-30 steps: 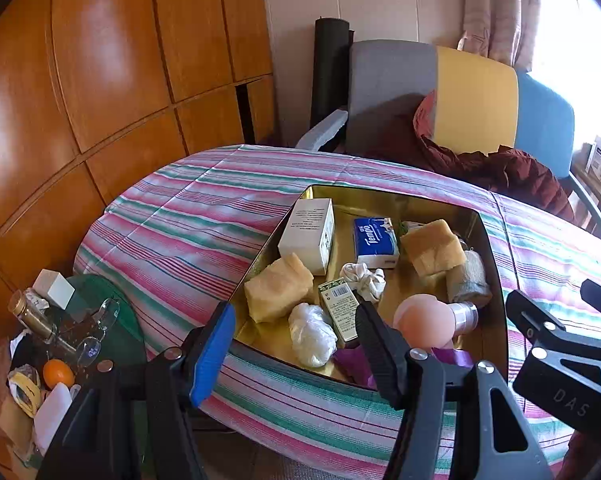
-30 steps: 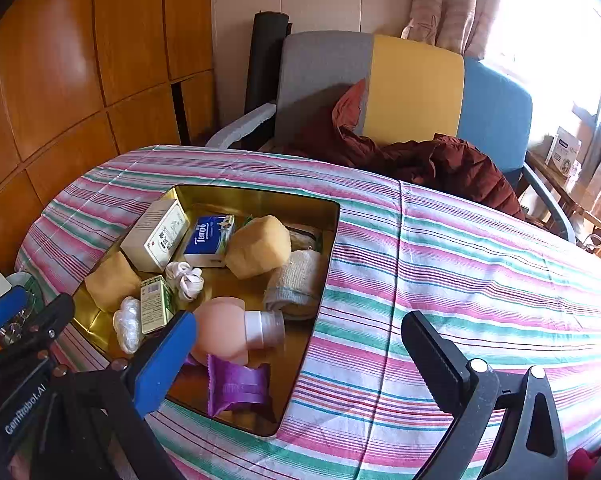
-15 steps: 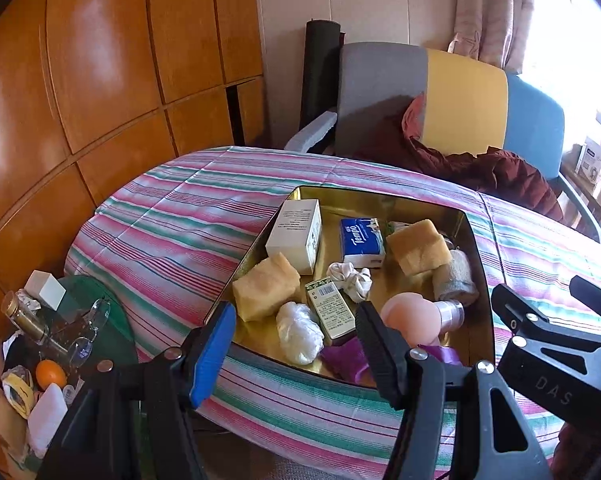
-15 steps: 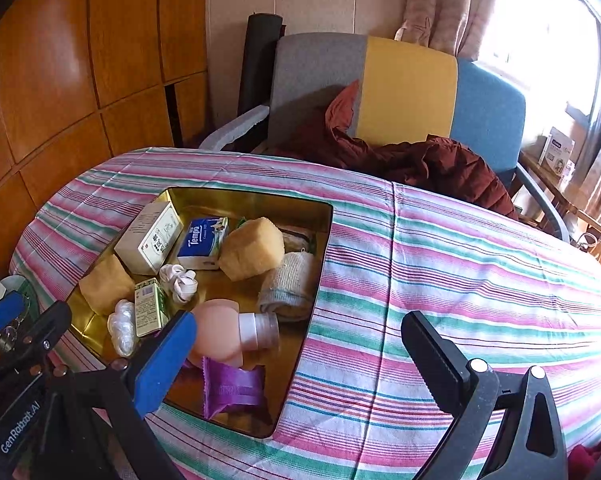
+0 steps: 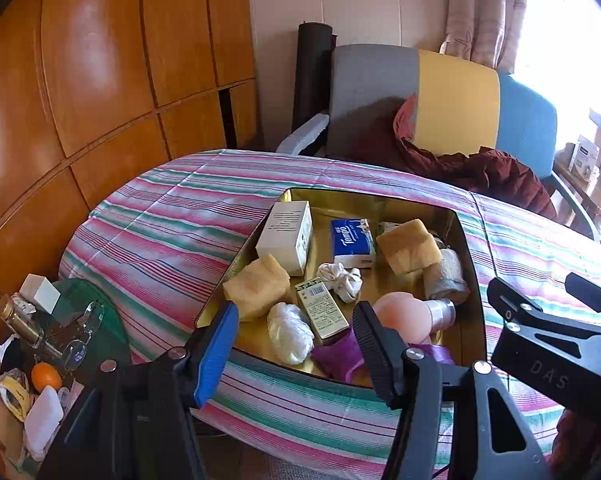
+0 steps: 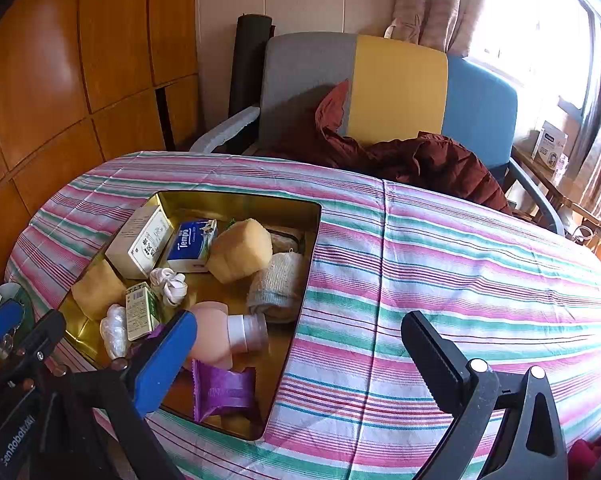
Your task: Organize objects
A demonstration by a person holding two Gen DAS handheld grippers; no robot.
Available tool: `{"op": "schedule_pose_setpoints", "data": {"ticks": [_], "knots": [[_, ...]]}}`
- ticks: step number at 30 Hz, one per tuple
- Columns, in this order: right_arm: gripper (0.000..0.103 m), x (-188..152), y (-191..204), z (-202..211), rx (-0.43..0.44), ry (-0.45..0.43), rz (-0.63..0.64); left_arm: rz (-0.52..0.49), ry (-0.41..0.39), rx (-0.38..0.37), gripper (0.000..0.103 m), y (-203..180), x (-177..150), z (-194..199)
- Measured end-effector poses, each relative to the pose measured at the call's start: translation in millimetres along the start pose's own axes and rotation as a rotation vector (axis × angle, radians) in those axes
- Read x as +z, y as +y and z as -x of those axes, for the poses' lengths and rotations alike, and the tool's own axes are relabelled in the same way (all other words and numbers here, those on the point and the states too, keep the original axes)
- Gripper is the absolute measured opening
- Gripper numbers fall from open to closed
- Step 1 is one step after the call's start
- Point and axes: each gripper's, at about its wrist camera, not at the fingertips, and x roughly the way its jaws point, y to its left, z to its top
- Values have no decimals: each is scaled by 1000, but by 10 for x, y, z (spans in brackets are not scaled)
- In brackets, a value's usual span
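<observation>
Room: wood-panelled wall (image 5: 80, 80), armchair (image 6: 380, 92) in grey, yellow and blue with a dark red jacket (image 6: 432, 160) thrown over it, bright window to the right.
Surface: table under a striped cloth (image 6: 460, 264); gold tray (image 6: 240, 204) set on its left half.
Tray contents: white box (image 5: 286, 236), blue tissue pack (image 5: 352, 242), two yellow sponges (image 5: 408, 246) (image 5: 256, 288), green carton (image 5: 322, 312), white scrunchie (image 5: 340, 280), rolled grey cloth (image 5: 446, 280), pink bottle (image 6: 216, 332) lying on its side, purple packet (image 6: 224, 392), white crumpled bag (image 5: 290, 332).
Left gripper (image 5: 294, 344): spread wide, holding nothing, hovering just short of the tray's near edge.
Right gripper (image 6: 296, 356): spread wide, empty, poised over the tray's near right corner and the bare cloth beside it.
Risk: things packed touching one another, so closing on one likely to nudge a neighbour; round bottle apt to roll off a pinch; thin tray wall likely to catch a low finger and drag tray and cloth.
Writing: "Tempo" on the tissue pack; "DAS" and "GenRobot.AI", partly cut off, on the gripper bodies; print on the white box and green carton too small to read, possibly Chinese.
</observation>
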Motion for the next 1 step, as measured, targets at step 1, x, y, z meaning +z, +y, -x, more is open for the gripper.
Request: {"op": "schedule_pose_setpoints", "data": {"ticks": [1], "knots": [[103,-1,0,-1,0,0,1,3,4,1,60,5,0,-12]]}}
